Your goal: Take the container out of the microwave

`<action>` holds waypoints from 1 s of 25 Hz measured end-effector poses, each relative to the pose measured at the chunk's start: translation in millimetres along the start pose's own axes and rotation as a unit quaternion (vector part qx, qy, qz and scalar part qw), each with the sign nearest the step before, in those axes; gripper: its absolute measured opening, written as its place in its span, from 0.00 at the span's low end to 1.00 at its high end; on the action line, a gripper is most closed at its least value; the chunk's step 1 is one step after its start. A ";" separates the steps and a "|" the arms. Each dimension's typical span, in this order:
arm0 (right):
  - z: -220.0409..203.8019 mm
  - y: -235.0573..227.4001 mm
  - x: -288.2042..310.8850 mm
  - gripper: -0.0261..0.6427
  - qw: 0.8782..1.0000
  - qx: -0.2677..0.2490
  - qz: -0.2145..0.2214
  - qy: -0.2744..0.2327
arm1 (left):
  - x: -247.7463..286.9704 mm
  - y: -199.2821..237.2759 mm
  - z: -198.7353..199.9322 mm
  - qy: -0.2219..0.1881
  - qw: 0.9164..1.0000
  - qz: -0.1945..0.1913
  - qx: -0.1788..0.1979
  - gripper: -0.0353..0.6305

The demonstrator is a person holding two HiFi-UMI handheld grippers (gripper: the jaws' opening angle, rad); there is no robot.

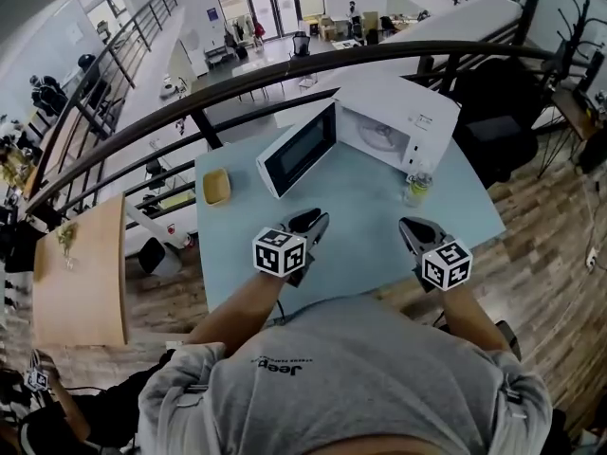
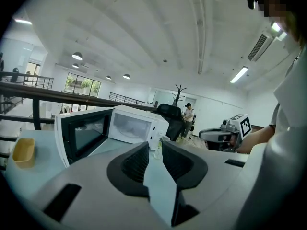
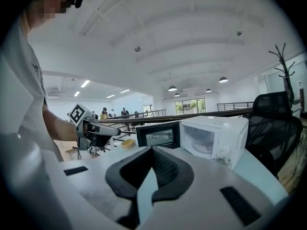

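Left gripper (image 2: 154,147) narrowly apart, empty; right gripper (image 3: 152,150) seemingly closed.

the bare table (image 1: 360,226) surface from the near edge up to the microwave (image 1: 394,121) gives open passage to the cavity mouth. its door (image 1: 297,150) stands swung out to the left and walls off that side. a bottle (image 1: 417,186) stands just before the control panel, right of the opening. a yellow container (image 1: 216,187) lies well left, beyond the door. a railing (image 1: 285,69) runs behind the table.
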State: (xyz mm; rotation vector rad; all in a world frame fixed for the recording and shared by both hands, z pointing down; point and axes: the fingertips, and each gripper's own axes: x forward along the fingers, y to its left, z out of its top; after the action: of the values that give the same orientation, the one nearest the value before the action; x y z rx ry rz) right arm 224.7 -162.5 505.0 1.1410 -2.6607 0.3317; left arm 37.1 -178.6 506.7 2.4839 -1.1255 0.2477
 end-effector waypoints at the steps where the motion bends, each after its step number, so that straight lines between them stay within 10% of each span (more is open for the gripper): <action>1: -5.1 -4.1 -6.1 0.06 1.000 0.004 -0.001 0.000 | 3.8 -7.3 -2.1 0.004 1.000 -0.001 0.001 0.21; 10: -23.3 -9.9 -18.6 0.06 1.000 0.018 -0.008 -0.003 | 12.0 -36.1 -1.0 0.020 0.999 -0.028 0.036 0.19; 25: -17.5 74.8 47.0 0.06 0.998 0.029 -0.045 0.023 | -60.4 65.8 -5.5 0.031 0.997 -0.052 0.037 0.16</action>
State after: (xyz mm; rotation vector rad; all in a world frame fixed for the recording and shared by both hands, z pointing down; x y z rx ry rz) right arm 140.4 -139.1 526.6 1.2506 -2.5669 0.4145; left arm -52.2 -174.3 511.2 2.5721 -0.9749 0.3384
